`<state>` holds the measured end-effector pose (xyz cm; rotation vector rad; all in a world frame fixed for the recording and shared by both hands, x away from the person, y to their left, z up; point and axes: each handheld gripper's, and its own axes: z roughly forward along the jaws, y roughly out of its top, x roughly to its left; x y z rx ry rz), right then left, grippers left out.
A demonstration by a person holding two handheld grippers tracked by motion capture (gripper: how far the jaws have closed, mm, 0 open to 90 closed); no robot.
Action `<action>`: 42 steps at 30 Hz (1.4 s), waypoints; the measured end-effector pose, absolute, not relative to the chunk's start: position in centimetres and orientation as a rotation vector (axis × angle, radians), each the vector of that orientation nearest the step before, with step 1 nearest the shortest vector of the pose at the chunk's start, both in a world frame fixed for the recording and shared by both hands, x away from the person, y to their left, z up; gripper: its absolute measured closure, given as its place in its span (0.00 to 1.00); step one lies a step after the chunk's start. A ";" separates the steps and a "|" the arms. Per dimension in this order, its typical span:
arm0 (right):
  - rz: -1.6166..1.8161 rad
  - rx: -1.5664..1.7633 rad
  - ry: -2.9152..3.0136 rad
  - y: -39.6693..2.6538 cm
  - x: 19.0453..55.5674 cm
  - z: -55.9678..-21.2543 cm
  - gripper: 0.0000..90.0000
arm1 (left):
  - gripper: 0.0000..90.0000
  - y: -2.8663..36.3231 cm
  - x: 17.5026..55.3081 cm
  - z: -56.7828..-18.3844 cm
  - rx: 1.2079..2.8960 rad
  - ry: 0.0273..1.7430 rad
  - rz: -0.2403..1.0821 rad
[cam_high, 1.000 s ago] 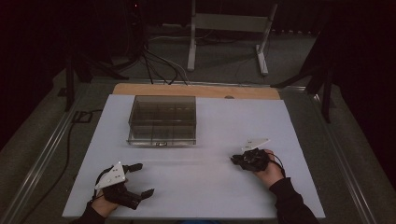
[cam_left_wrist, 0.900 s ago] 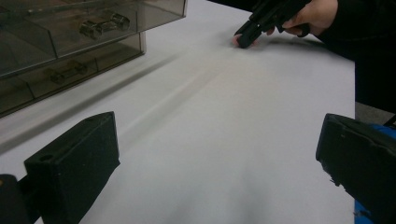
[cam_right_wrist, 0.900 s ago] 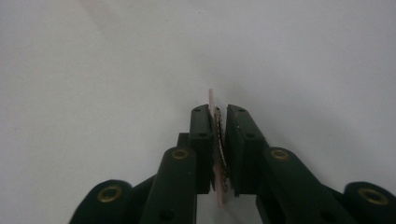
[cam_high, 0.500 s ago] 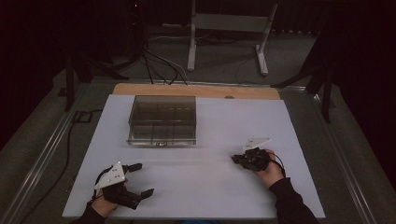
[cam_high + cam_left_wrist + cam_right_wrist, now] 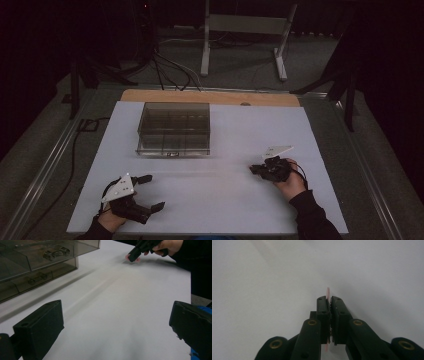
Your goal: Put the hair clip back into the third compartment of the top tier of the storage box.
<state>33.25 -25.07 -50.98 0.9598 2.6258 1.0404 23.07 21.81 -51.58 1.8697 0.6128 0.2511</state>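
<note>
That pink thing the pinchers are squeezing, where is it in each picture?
High view: at the tip of the right gripper, right of middle; too small to make out there.
Left gripper view: the pink piece lies top middle, under that far gripper's tip.
Right gripper view: its thin edge sticks up between the shut jaws, at centre.
Shared landmark: the white tabletop.

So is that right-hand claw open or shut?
Shut. The right gripper has just closed on a thin pink piece, its jaws pressed flat against it.
</note>
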 end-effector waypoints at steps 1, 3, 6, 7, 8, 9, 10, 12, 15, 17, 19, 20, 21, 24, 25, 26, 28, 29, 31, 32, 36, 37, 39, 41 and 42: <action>1.045 0.954 2.626 -25.0 33.2 -50.9 0.95 | 0.01 21.8 23.0 -51.6 1.873 0.614 0.251; 1.043 0.948 2.625 -24.9 33.0 -50.7 0.95 | 0.01 21.8 23.0 -51.6 1.879 0.607 0.255; 1.051 0.943 2.625 -24.8 32.9 -50.5 0.95 | 0.01 21.8 23.0 -51.6 1.872 0.613 0.250; 1.051 0.942 2.631 -24.7 32.9 -50.5 0.95 | 0.01 21.8 23.0 -51.6 1.876 0.612 0.253; 1.051 0.942 2.631 -24.7 32.9 -50.5 0.95 | 0.01 21.8 23.0 -51.6 1.876 0.612 0.253; 1.055 0.935 2.639 -24.7 32.9 -50.4 0.95 | 0.01 21.8 23.0 -51.6 1.874 0.610 0.253; 1.055 0.935 2.639 -24.6 32.8 -50.3 0.95 | 0.01 21.8 23.0 -51.6 1.871 0.611 0.251; 1.059 0.938 2.642 -24.6 32.8 -50.3 0.95 | 0.01 21.8 23.0 -51.6 1.869 0.613 0.247; 1.071 0.927 2.645 -24.5 32.6 -50.0 0.95 | 0.01 21.8 23.0 -51.7 1.875 0.613 0.249; 1.081 0.932 2.643 -24.5 32.6 -49.8 0.95 | 0.01 21.8 23.0 -51.7 1.873 0.618 0.249; 1.079 0.930 2.640 -24.5 32.5 -49.7 0.95 | 0.01 21.8 23.0 -51.7 1.876 0.614 0.251; 1.079 0.930 2.640 -24.5 32.5 -49.7 0.95 | 0.01 21.8 23.0 -51.7 1.876 0.614 0.251; 1.084 0.926 2.638 -24.4 32.5 -49.5 0.95 | 0.01 21.8 23.1 -51.6 1.874 0.614 0.251; 1.094 0.930 2.639 -24.4 32.4 -49.3 0.95 | 0.01 21.9 23.0 -51.7 1.872 0.617 0.245; 1.092 0.925 2.641 -24.3 32.3 -49.2 0.95 | 0.01 21.8 23.0 -51.6 1.876 0.612 0.249; 1.089 0.924 2.644 -24.3 32.3 -49.1 0.95 | 0.01 21.8 23.0 -51.6 1.876 0.612 0.249; 1.102 0.925 2.639 -24.3 32.2 -48.9 0.95 | 0.01 21.8 23.0 -51.6 1.873 0.615 0.247; 1.102 0.926 2.640 -24.2 32.2 -48.8 0.95 | 0.01 21.8 23.0 -51.6 1.874 0.614 0.248; 1.100 0.923 2.639 -24.1 32.2 -48.6 0.95 | 0.01 21.8 23.0 -51.6 1.878 0.611 0.250; 1.100 0.923 2.639 -24.1 32.2 -48.5 0.95 | 0.01 21.8 23.0 -51.6 1.878 0.611 0.250; 1.106 0.925 2.640 -24.0 32.2 -48.4 0.95 | 0.01 21.8 23.0 -51.6 1.876 0.615 0.250; 1.099 0.919 2.644 -23.8 32.1 -48.3 0.95 | 0.01 21.8 23.0 -51.6 1.877 0.612 0.252; 1.102 0.913 2.644 -23.7 32.1 -48.2 0.95 | 0.01 21.8 23.0 -51.6 1.872 0.616 0.250; 1.105 0.911 2.644 -23.7 32.1 -48.0 0.95 | 0.01 21.8 23.0 -51.6 1.876 0.615 0.252; 1.105 0.911 2.644 -23.7 32.1 -48.0 0.95 | 0.01 21.8 23.0 -51.6 1.876 0.615 0.252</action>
